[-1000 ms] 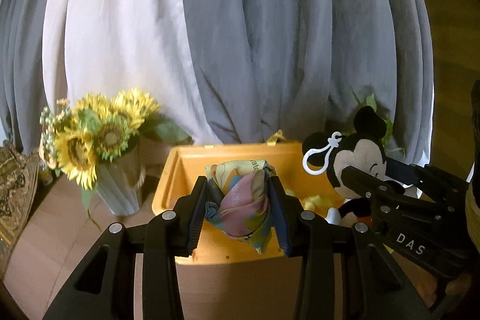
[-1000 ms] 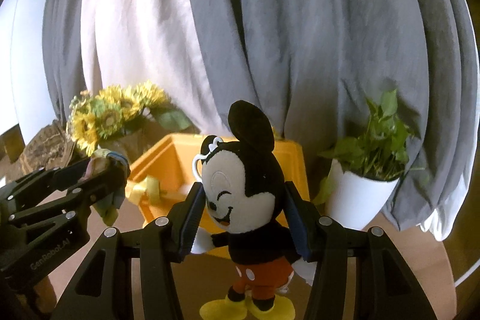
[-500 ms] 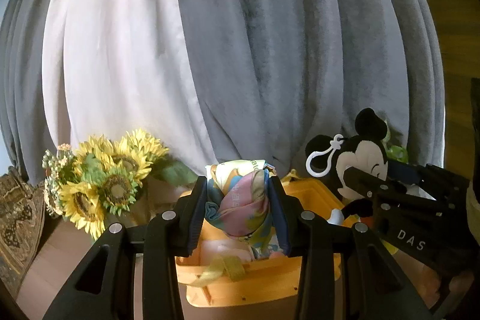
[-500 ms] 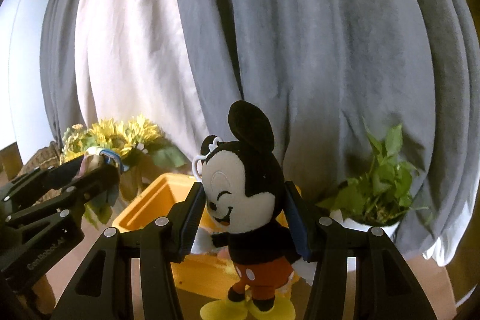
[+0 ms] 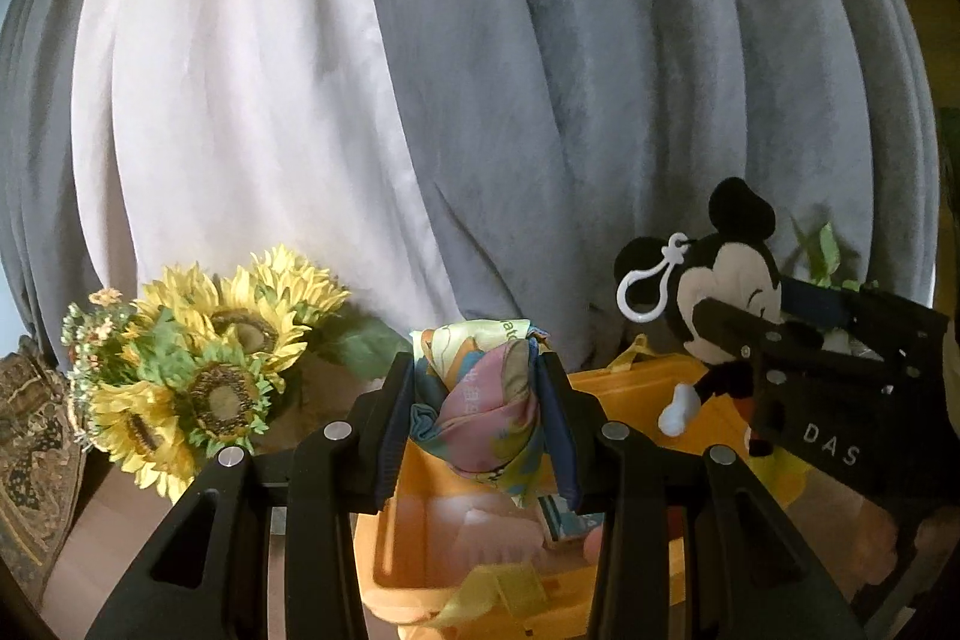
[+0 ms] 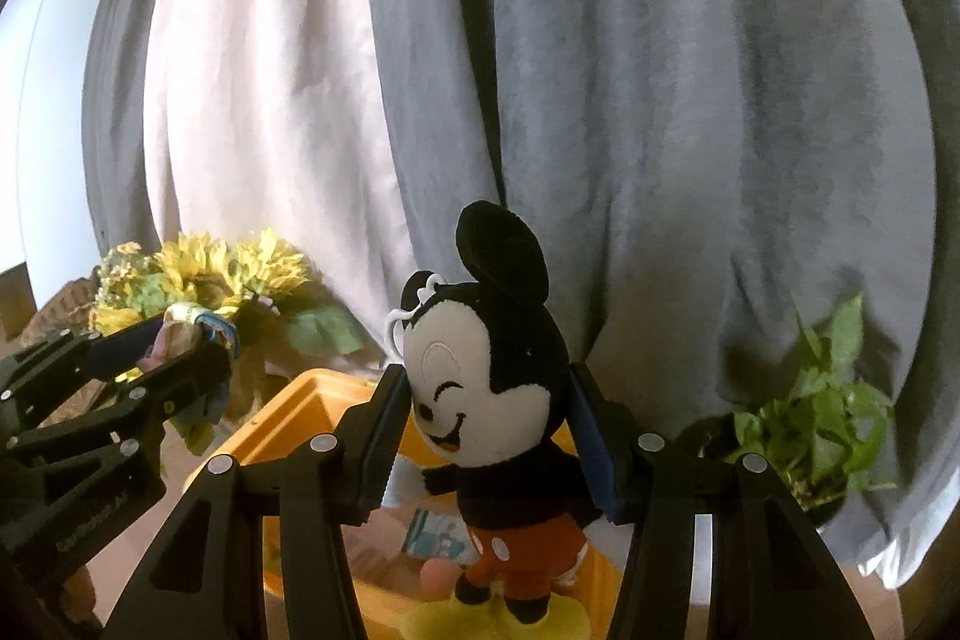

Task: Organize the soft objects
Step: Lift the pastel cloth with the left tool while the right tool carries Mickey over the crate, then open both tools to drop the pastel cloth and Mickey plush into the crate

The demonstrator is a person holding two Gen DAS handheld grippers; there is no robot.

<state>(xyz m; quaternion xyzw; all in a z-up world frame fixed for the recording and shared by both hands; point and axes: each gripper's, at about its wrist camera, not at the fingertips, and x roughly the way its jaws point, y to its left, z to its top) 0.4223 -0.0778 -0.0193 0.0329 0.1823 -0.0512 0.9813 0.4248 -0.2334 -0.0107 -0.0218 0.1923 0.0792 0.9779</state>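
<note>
To the left of your left gripper (image 5: pixel 480 424) stand the sunflowers (image 5: pixel 204 370), its jaws clamp a bunched colourful cloth (image 5: pixel 480 400) above the orange bin (image 5: pixel 648 388), and beside it your right gripper (image 6: pixel 489 436) squeezes the mouse plush (image 6: pixel 498 400) over that bin.

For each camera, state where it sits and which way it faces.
Left wrist: on the left gripper, facing the curtain; its fingers clamp a folded patterned cloth over the orange bin.
Right wrist: on the right gripper, same heading; its fingers clamp a mouse plush.
Shared: the bin, sunflowers, curtain and each other's gripper.
</note>
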